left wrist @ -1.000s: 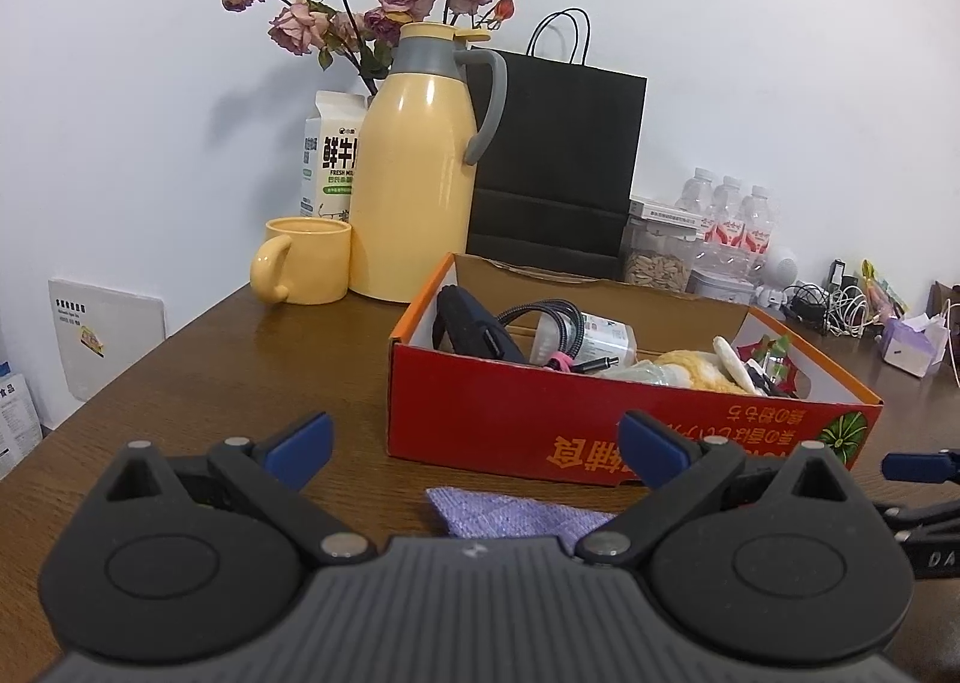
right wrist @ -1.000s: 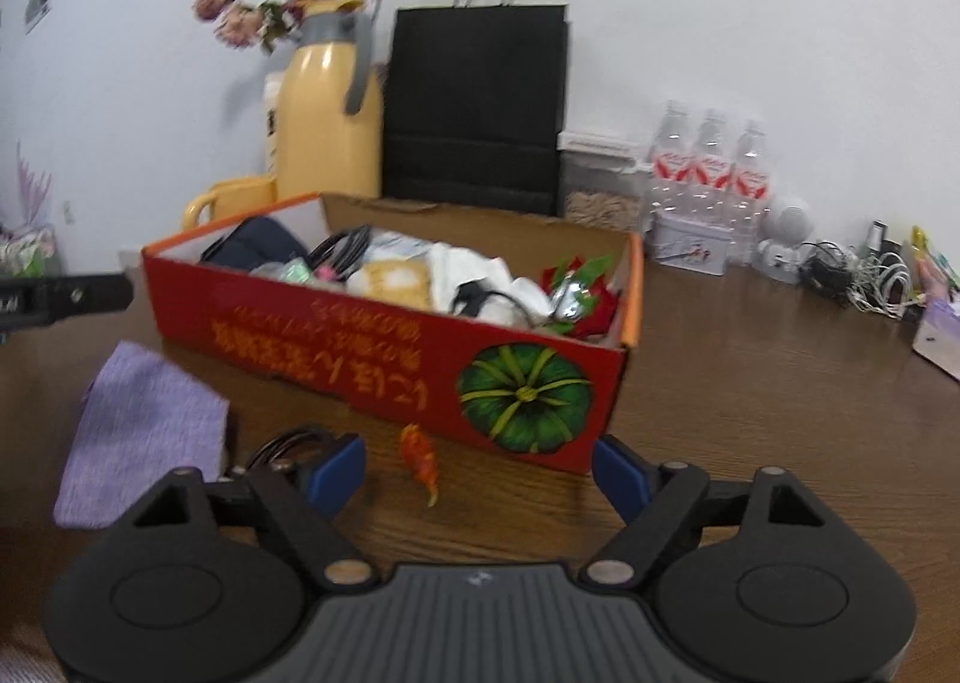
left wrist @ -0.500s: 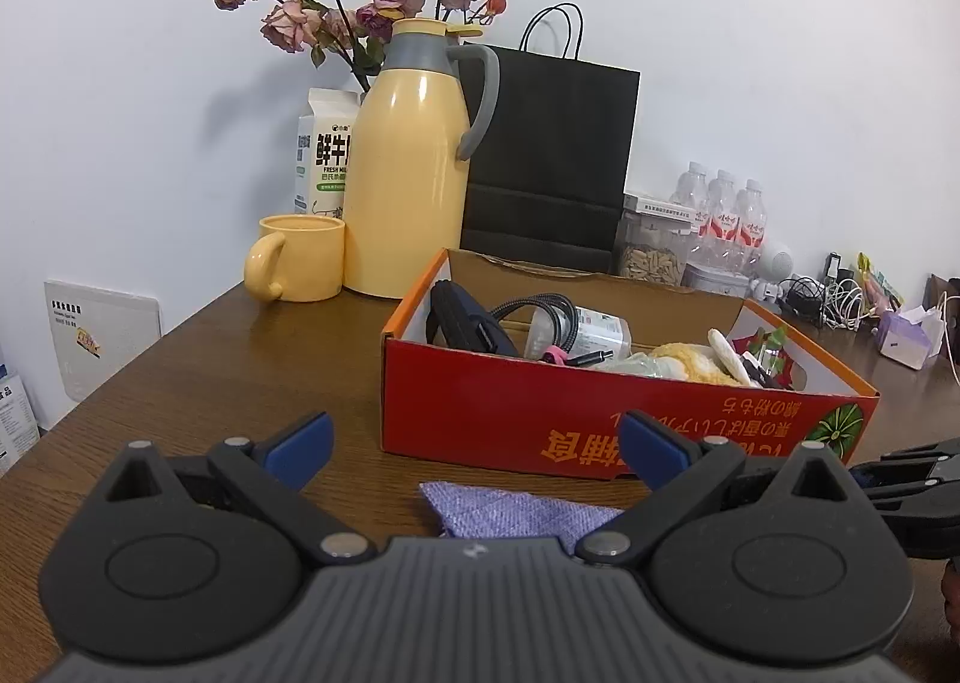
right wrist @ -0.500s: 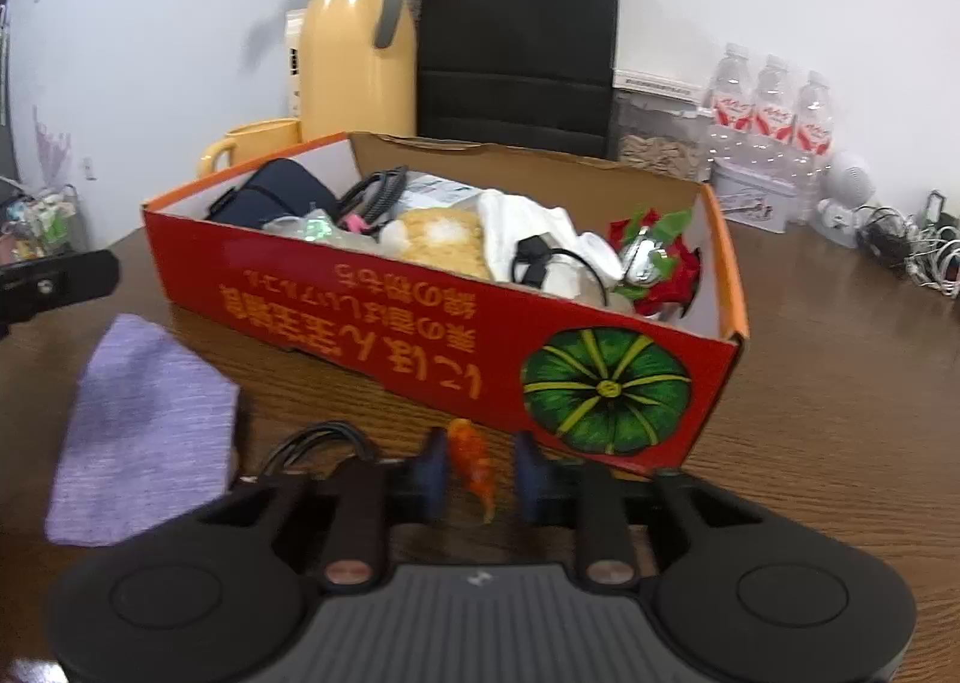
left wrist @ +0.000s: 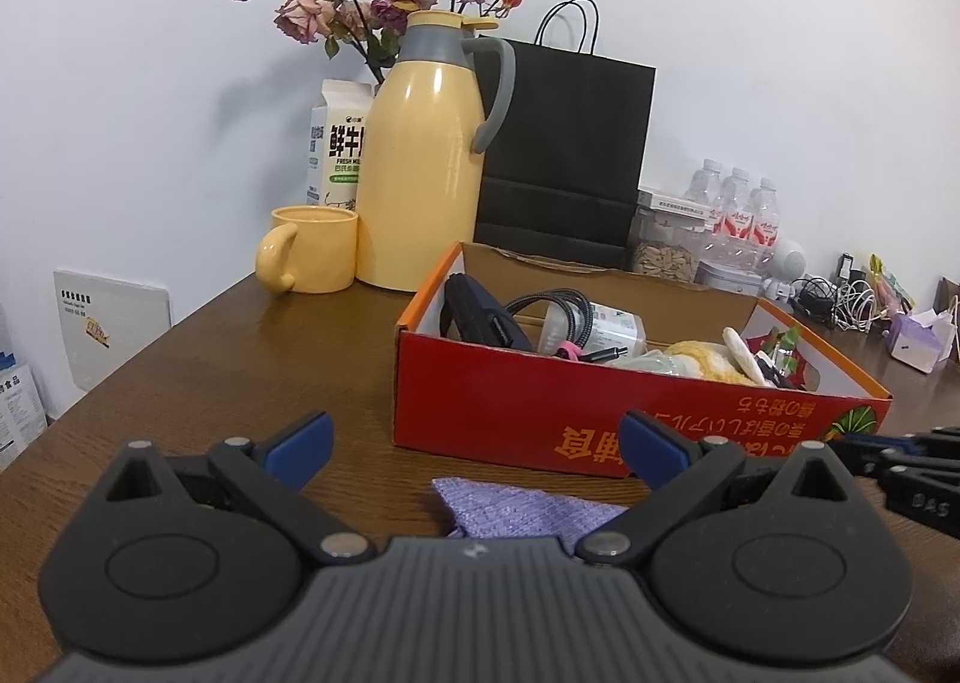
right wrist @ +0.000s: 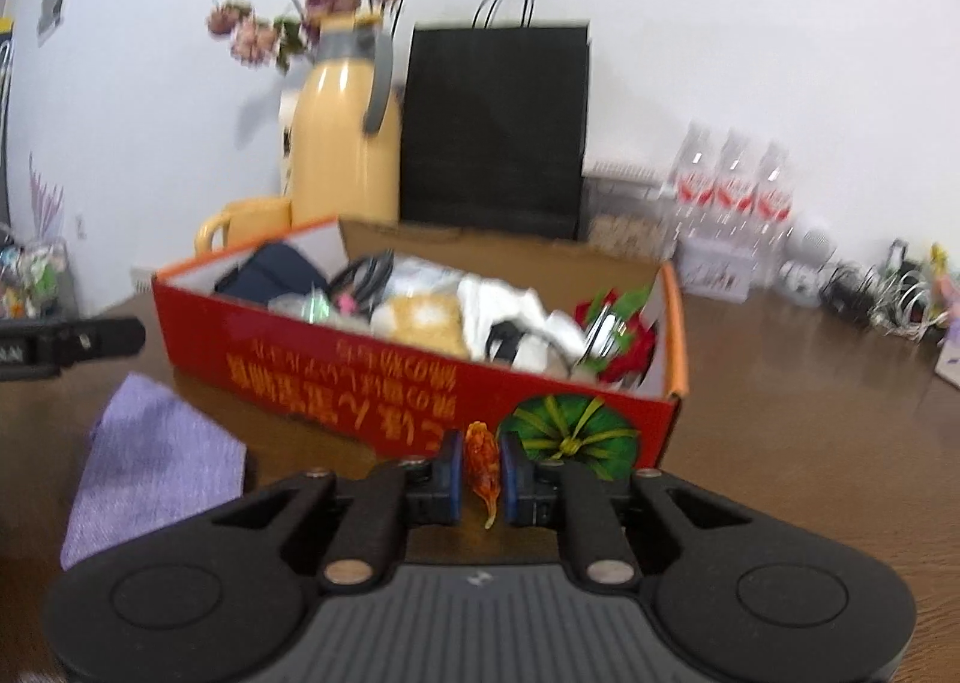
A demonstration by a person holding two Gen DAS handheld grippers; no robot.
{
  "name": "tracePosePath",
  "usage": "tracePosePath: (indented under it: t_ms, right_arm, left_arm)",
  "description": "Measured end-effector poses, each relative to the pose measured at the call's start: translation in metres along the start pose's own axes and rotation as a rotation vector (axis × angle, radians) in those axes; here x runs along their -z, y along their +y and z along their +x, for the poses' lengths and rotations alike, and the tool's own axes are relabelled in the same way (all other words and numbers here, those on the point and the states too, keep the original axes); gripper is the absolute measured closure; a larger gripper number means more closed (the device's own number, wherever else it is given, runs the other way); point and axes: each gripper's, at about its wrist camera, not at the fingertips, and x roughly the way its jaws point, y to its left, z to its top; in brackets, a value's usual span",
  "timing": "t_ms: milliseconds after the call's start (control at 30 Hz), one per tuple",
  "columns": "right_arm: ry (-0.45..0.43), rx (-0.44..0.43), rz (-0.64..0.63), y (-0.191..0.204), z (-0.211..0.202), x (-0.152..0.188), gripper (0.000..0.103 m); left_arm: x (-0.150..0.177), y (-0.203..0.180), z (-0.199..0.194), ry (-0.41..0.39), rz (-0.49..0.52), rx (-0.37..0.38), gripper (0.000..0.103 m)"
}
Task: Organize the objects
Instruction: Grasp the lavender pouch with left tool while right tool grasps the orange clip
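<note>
Grip change on the right hand-held gripper (right wrist: 481, 470): its jaws, wide apart a second ago, are now clamped on the small orange trinket (right wrist: 482, 458), just in front of the red box (right wrist: 384, 377) on its pumpkin-print side. Left hand-held gripper (left wrist: 474, 443) stays apart over the purple cloth (left wrist: 528, 512), near the box front on the worktop (left wrist: 240, 359). Judgement: pick secured; lift into the box is likely next.

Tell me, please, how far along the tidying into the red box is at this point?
Done: the red box already holds a cable, a dark pouch and other small items. In hand: the right tongs are clamped on a small orange object. Left: dropping it in, and the purple cloth lying on the table; the left tongs are open and empty.
</note>
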Motion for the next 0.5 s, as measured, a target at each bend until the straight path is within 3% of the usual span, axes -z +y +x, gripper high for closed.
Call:
tracePosePath:
  t_ms: [267, 500]
  right_arm:
    - [-0.052, -0.012, -0.016, 0.003, -0.013, -0.001, 0.091]
    - [-0.062, -0.022, -0.012, 0.002, -0.015, 0.0, 0.091]
  left_arm:
    - [0.002, -0.002, 0.011, 0.08, 0.01, 0.019, 0.0]
    - [0.008, -0.01, 0.03, 0.244, 0.04, 0.072, 0.0]
